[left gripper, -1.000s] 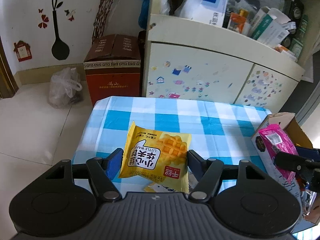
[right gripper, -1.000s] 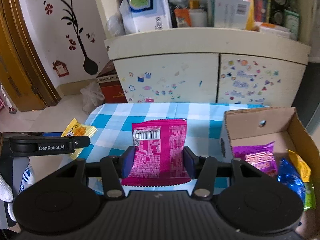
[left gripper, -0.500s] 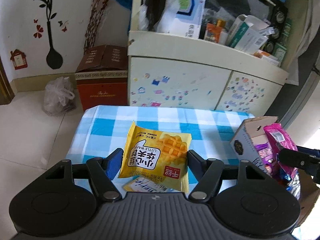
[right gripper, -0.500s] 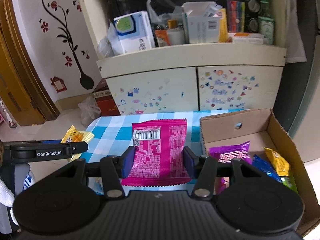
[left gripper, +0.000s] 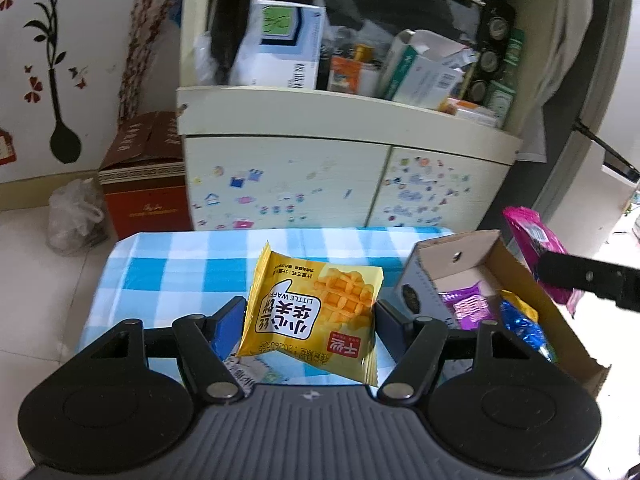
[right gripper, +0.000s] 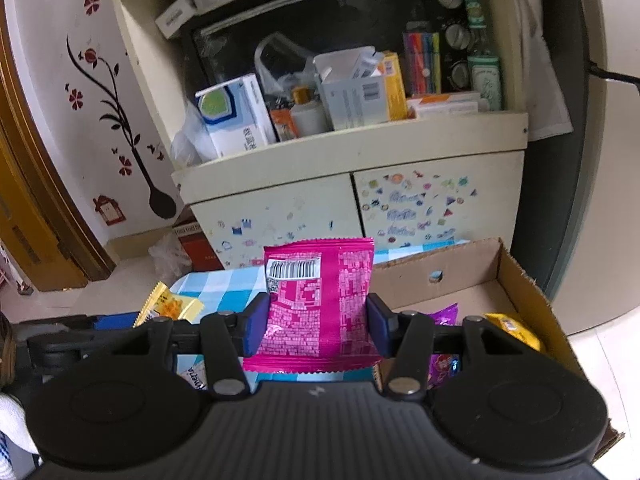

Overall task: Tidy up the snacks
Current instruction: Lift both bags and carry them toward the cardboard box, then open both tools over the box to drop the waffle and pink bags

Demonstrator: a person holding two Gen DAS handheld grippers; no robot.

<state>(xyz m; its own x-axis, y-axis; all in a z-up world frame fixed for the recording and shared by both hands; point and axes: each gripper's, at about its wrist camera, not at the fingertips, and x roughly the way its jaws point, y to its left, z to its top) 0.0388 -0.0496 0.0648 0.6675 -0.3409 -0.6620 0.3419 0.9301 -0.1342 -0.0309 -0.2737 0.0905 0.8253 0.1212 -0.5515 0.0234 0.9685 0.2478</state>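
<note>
Two snack packets lifted, cardboard box partly filled.
Yellow waffle packet (left gripper: pixel 310 316) centre frame, upside-down print, above checked tabletop (left gripper: pixel 168 276); pink packet (right gripper: pixel 318 300) upright, barcode facing; open cardboard box (left gripper: pixel 456 254) right, holding purple, blue, yellow packets.

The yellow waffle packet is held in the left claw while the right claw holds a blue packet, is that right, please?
Not quite: the right claw holds a pink packet, as the right wrist view shows. The left claw does hold the yellow waffle packet.
</note>
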